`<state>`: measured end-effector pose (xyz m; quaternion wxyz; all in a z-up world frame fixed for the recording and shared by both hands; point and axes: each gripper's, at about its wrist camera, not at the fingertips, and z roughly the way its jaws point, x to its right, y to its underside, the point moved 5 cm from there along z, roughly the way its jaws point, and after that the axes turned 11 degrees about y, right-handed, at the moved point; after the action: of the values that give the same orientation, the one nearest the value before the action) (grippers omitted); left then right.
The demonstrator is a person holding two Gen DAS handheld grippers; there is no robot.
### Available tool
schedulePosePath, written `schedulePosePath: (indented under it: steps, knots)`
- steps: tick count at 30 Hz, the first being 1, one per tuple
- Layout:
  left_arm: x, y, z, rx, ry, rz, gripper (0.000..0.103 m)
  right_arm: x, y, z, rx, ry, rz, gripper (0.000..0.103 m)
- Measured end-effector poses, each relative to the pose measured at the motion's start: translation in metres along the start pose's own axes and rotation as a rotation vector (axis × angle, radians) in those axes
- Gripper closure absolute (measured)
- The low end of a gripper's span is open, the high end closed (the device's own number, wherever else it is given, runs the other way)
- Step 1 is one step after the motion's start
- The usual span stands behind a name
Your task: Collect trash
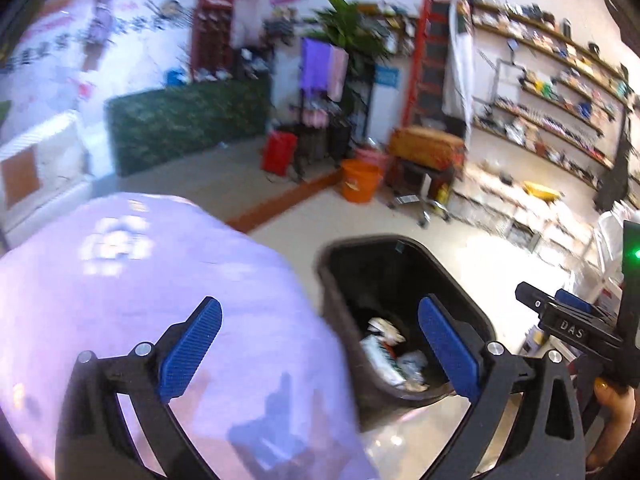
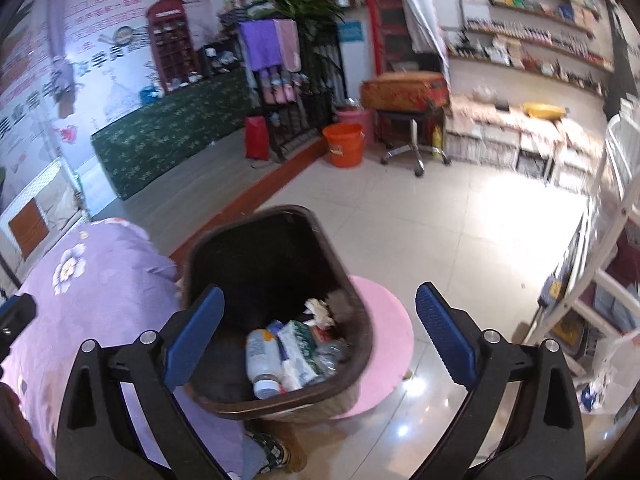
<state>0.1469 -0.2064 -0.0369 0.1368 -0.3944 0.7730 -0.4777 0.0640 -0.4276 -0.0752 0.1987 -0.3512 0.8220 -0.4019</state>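
A dark brown trash bin (image 2: 352, 320) stands on the floor beside a bed with a purple floral cover (image 2: 92, 288). Inside it lie a white bottle (image 2: 262, 360), a green-and-white packet (image 2: 300, 350) and crumpled paper (image 2: 320, 312). My right gripper (image 2: 320, 334) hangs above the bin's near side, jaws wide open with nothing between the pads. In the left wrist view the same bin (image 1: 476, 320) sits to the right of the bed cover (image 1: 140, 300). My left gripper (image 1: 320, 344) is open and empty, straddling the bed edge and the bin. The right gripper's body (image 1: 572, 324) shows at the right.
A pink round mat or stool (image 2: 392, 340) lies under the bin's right side. An orange bucket (image 2: 344, 144), a rolling stool (image 2: 412, 136), a clothes rack (image 2: 288, 92) and wall shelves (image 2: 540, 32) stand at the back. A white rack (image 2: 600, 280) is at the right.
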Motion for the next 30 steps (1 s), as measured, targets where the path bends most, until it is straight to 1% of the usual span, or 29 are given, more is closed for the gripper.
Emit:
schedulePosePath:
  steps: [3, 4, 7, 10, 14, 17, 20, 25, 30]
  knots:
    - [-0.020, 0.006, -0.037, 0.063, -0.098, -0.022, 0.006, -0.034, 0.005, -0.024, 0.057, -0.035, -0.061, 0.006]
    - [-0.025, 0.007, -0.048, 0.082, -0.124, -0.032, 0.006, -0.047, 0.009, -0.034, 0.079, -0.061, -0.078, 0.006]
    - [-0.039, 0.012, -0.081, 0.147, -0.205, -0.075, 0.006, -0.073, 0.019, -0.061, 0.134, -0.100, -0.116, 0.006]
    - [-0.055, 0.021, -0.112, 0.197, -0.276, -0.128, 0.006, -0.105, 0.033, -0.096, 0.201, -0.179, -0.210, 0.006]
    - [-0.060, 0.029, -0.136, 0.220, -0.363, -0.147, 0.006, -0.120, 0.043, -0.131, 0.263, -0.232, -0.251, 0.006]
    - [-0.062, 0.033, -0.148, 0.240, -0.387, -0.167, 0.006, -0.125, 0.047, -0.149, 0.309, -0.251, -0.290, 0.006]
    - [-0.066, 0.041, -0.160, 0.245, -0.414, -0.199, 0.006, -0.125, 0.048, -0.158, 0.338, -0.243, -0.303, 0.006]
    - [-0.069, 0.045, -0.171, 0.267, -0.438, -0.210, 0.006, -0.120, 0.044, -0.160, 0.324, -0.250, -0.269, 0.006]
    - [-0.071, 0.049, -0.175, 0.276, -0.438, -0.207, 0.006, -0.120, 0.044, -0.161, 0.327, -0.240, -0.271, 0.006]
